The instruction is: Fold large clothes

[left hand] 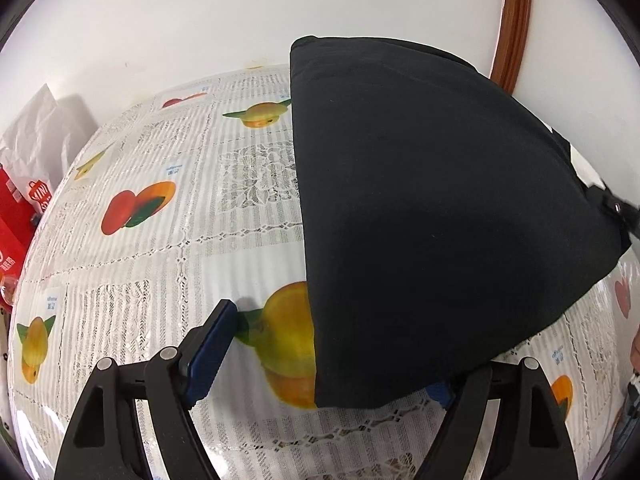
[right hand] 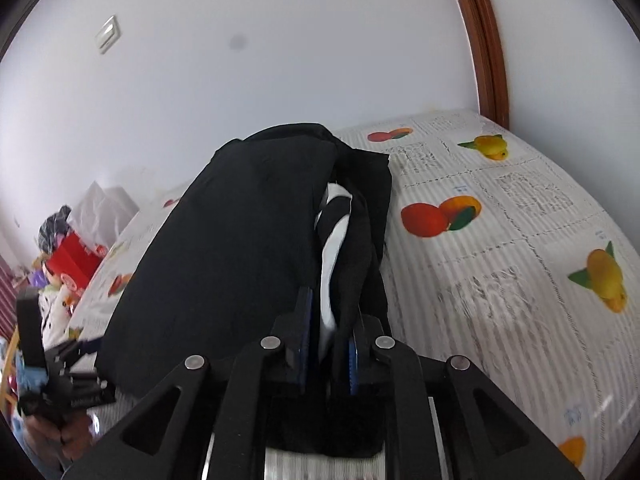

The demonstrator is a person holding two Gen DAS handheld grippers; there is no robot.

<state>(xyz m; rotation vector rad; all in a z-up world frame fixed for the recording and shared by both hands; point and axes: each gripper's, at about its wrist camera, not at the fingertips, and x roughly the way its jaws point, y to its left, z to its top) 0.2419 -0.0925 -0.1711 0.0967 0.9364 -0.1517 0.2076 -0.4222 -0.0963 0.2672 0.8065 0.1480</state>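
A black garment (left hand: 420, 200), folded into a thick pad, lies on the table with the fruit-print cloth (left hand: 160, 248). My left gripper (left hand: 324, 372) is open wide at the garment's near corner. Its left blue pad (left hand: 212, 352) stands clear of the cloth, while the corner covers most of the right one. In the right wrist view the garment (right hand: 240, 248) shows a white lining at its layered edge. My right gripper (right hand: 330, 340) has that edge between its narrowly parted fingers, with a thin dark gap beside the left pad. The left gripper (right hand: 60, 368) appears at the lower left, held by a hand.
A red bag (left hand: 16, 216) and white paper (left hand: 36, 132) crowd the table's left end, with more clutter (right hand: 68, 256) there. A white wall runs behind the table, with a brown wooden frame (left hand: 516, 20) at the right. Bare tablecloth (right hand: 500, 240) lies right of the garment.
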